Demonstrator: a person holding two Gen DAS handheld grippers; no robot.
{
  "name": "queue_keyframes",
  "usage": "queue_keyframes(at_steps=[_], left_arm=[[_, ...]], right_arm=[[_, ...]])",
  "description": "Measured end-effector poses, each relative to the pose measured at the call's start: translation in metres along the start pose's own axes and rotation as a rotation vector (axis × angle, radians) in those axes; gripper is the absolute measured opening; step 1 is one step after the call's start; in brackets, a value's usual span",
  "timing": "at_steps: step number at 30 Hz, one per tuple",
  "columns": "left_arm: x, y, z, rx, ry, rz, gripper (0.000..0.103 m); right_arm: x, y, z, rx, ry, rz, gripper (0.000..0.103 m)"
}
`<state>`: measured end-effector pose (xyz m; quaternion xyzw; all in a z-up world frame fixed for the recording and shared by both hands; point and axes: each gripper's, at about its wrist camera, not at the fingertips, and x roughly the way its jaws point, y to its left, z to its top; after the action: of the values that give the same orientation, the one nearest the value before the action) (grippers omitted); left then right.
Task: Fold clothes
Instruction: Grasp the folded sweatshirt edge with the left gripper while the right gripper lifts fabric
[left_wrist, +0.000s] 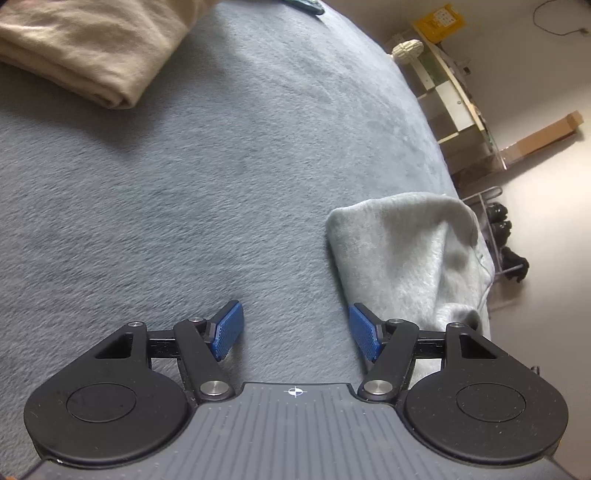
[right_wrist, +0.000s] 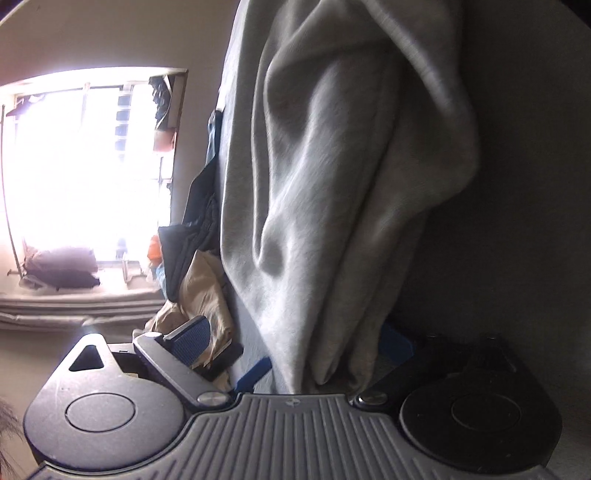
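A light grey garment (left_wrist: 406, 258) lies bunched at the right edge of the bed in the left wrist view. My left gripper (left_wrist: 295, 325) hovers open over the grey blanket (left_wrist: 184, 177), nothing between its blue pads (left_wrist: 229, 328); the right-hand pad sits just beside the garment's near edge. In the right wrist view the same grey garment (right_wrist: 332, 184) fills the middle in loose folds and runs down between the jaws of my right gripper (right_wrist: 291, 336). Those jaws stand wide apart; the left pad (right_wrist: 192, 339) is clear of the cloth, and the right pad is mostly hidden behind it.
A folded beige garment (left_wrist: 81, 55) rests at the far left of the bed. Beyond the bed's right edge are a shelf unit (left_wrist: 454, 96), a cardboard box (left_wrist: 543, 136) and a rack of dark shoes (left_wrist: 506, 236). Dark and tan clothes (right_wrist: 195, 280) are piled beside a bright window (right_wrist: 85, 166).
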<state>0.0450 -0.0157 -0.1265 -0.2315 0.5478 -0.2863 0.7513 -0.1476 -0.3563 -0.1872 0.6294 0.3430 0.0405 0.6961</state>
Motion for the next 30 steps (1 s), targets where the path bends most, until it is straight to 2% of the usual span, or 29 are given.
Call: queue_keyframes(at_steps=[3,7,10,15,22,24,25,26,30], left_arm=[[0.013,-0.003,0.007,-0.011,-0.004,-0.030,0.064],[0.036,-0.005,0.019,-0.044,0.006,-0.097,0.064],[0.051,-0.006,0.025,-0.058,0.004,-0.134,0.064],[0.063,-0.007,0.030,-0.081,-0.016,-0.173,0.062],[0.074,-0.004,0.025,-0.152,-0.019,-0.212,0.041],[0.075,0.000,0.024,-0.181,-0.013,-0.223,0.032],[0.076,0.002,0.024,-0.192,-0.012,-0.224,0.029],[0.075,0.002,0.023,-0.202,-0.014,-0.224,0.022],[0.070,0.007,0.022,-0.255,-0.027,-0.241,0.012]], right_arm=[[0.008,0.003,-0.003,-0.021,0.030,-0.006,0.099],[0.010,-0.001,0.002,0.010,0.036,0.002,0.096],[0.007,-0.008,0.004,0.049,0.031,0.001,0.089],[0.007,-0.022,0.009,0.129,0.008,0.015,0.071],[0.012,-0.036,0.016,0.195,-0.003,0.061,0.058],[0.013,-0.040,0.017,0.208,-0.002,0.068,0.043],[0.012,-0.043,0.017,0.215,-0.002,0.074,0.040],[0.010,-0.045,0.016,0.216,-0.004,0.072,0.031],[0.005,-0.036,0.010,0.150,-0.020,0.050,0.023]])
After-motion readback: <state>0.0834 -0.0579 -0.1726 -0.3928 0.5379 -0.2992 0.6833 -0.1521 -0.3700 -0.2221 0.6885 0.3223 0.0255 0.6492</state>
